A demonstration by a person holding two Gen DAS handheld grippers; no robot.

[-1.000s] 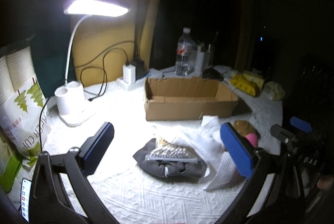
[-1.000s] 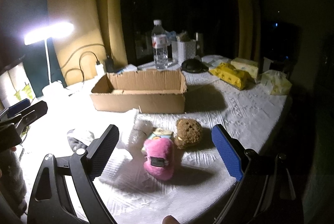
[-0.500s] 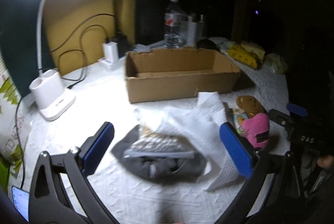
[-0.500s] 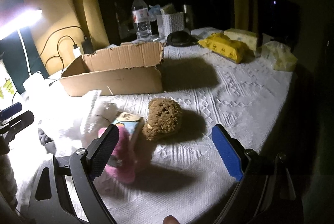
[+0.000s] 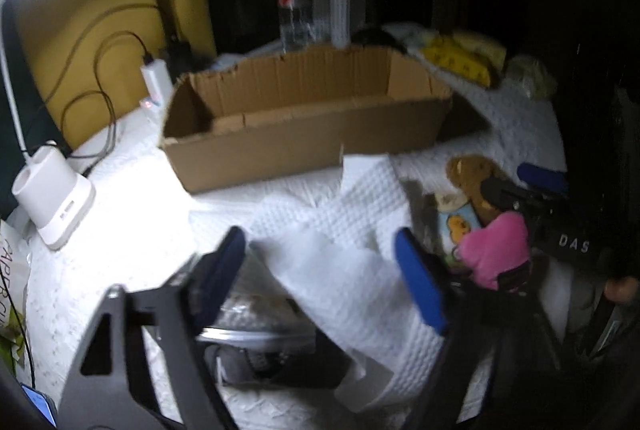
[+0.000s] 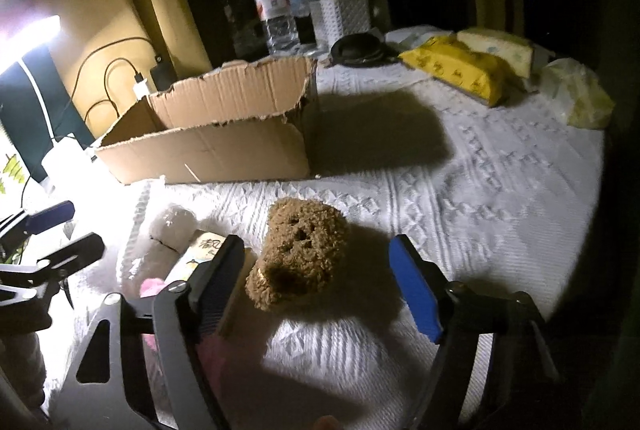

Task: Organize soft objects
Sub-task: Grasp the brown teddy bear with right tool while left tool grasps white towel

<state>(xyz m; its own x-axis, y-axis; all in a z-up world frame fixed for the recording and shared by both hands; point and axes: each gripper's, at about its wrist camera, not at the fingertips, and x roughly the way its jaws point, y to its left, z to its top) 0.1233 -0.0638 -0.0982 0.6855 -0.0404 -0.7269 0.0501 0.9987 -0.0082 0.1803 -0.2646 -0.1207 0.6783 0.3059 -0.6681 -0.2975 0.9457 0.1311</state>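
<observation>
My left gripper (image 5: 320, 274) hangs low over a crumpled white paper towel (image 5: 352, 230) and the grey pouch (image 5: 260, 358) under it. Its jaws are closing, with the towel between them and no pad pressing on it. In the right wrist view a brown plush toy (image 6: 304, 254) sits between the fingers of my right gripper (image 6: 316, 282). These jaws are closing too, and a gap still shows on the right side. A pink plush (image 5: 494, 250) and a small printed packet (image 5: 456, 226) lie between the two grippers. The open cardboard box (image 6: 208, 137) stands just behind.
A white lamp base (image 5: 52, 197) and charger cables sit at the left. Behind the box are a water bottle (image 6: 274, 9), a white basket (image 6: 340, 15) and a dark round object. Yellow tissue packs (image 6: 460, 69) lie at the back right, near the round table's dark edge.
Both grippers have come forward and down toward the table. The left now sits over the towel and pouch; the right shifted from the pink plush to the brown one. Both jaws have narrowed.
</observation>
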